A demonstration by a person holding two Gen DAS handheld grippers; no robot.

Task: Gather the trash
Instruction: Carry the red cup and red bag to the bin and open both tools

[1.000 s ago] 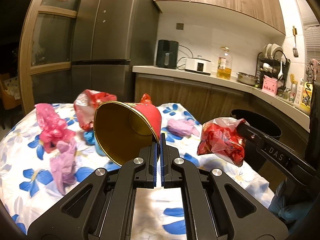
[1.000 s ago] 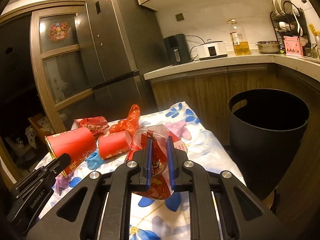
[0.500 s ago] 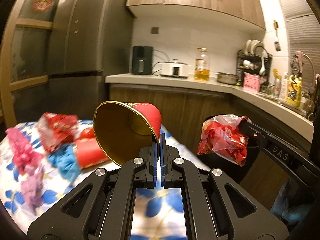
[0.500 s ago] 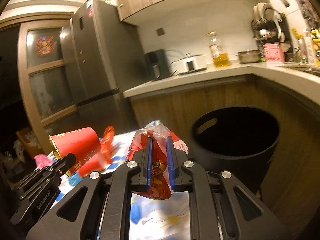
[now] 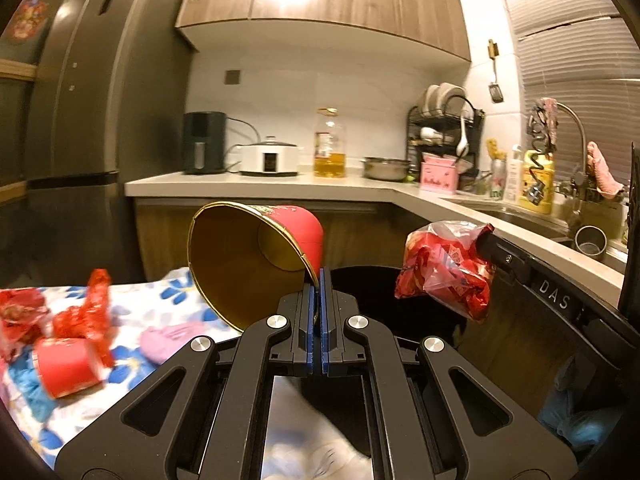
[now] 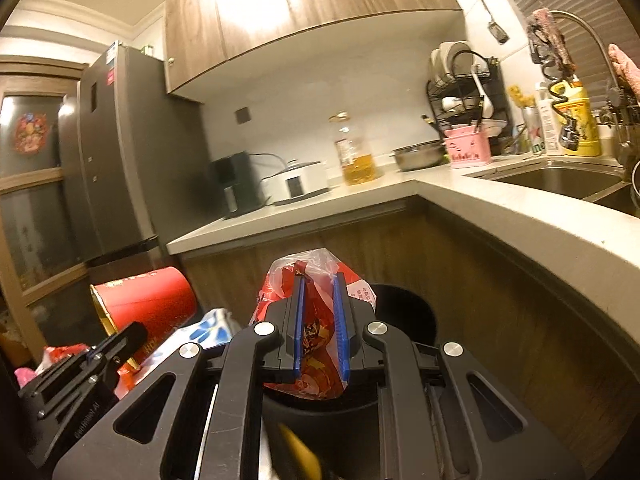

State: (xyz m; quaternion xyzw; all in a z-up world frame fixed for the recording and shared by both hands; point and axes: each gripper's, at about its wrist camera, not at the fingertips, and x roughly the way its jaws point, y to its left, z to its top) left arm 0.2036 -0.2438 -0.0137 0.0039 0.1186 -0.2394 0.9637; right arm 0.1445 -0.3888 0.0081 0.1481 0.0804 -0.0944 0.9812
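Red paper cup [image 5: 256, 256] pinched by its rim in the clenched left hand-held gripper [image 5: 320, 312], red snack bag [image 6: 316, 320] clamped in the right hand-held gripper [image 6: 319, 320], both near level, now swung from floral bench [image 5: 132, 312] over black bin [image 6: 404, 316].

We see the bin [image 5: 360, 276] right of the table [image 5: 132, 300], before the counter [image 5: 260, 186]. On the table lie a small cup [image 5: 68, 366] and wrappers [image 5: 84, 312]; the fridge [image 5: 100, 100] stands far left.
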